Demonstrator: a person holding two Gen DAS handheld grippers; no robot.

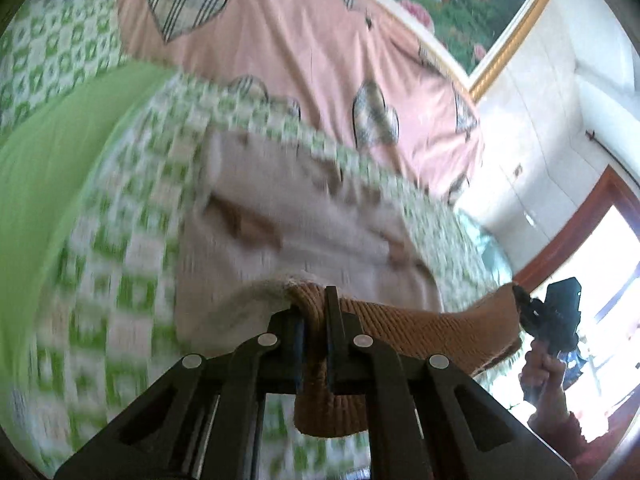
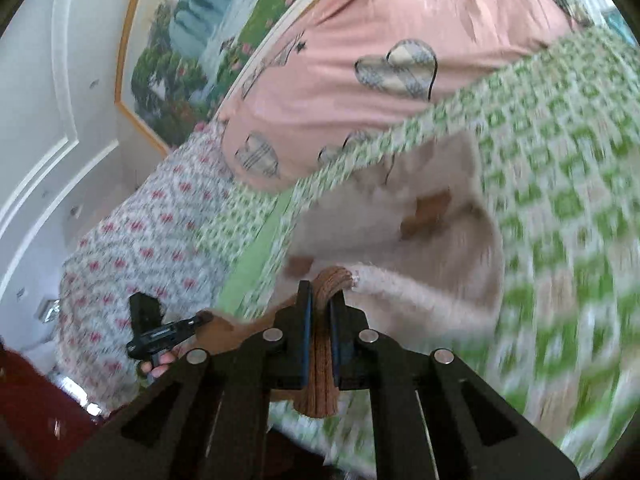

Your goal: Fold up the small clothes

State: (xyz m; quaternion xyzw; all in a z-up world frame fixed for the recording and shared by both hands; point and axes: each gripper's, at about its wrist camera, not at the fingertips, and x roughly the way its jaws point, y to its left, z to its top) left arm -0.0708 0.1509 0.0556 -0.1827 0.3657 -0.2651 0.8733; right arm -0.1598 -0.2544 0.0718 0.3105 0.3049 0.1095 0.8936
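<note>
We saw a small cream sweater [image 1: 304,232] lifted by its brown ribbed hem [image 1: 420,332] above a bed, one hand-held gripper at each end of that hem. The left hand-held gripper [image 1: 316,320] was clenched on the hem, brown rib pinched between its black fingers [image 1: 332,320]. The right hand-held gripper [image 2: 320,312] was likewise clenched on a bunched fold of the same band. The hem ran taut between the two, and the body of the sweater trailed down onto the green-and-white checked blanket [image 1: 120,248].

We judged this the carrying-over stage of a fold (the blur suggested quick movement): the next move would call for laying the hem flat and level over the rest of the sweater, then letting go with both grippers together.

The sweater looked fuzzy and soft, with a few brown patches [image 2: 428,212] on the cream; the band was thicker, corded knit. Beyond lay a smooth pink quilt [image 1: 300,60] with plaid hearts, and a framed landscape picture [image 1: 480,8] hung on the white wall.
</note>
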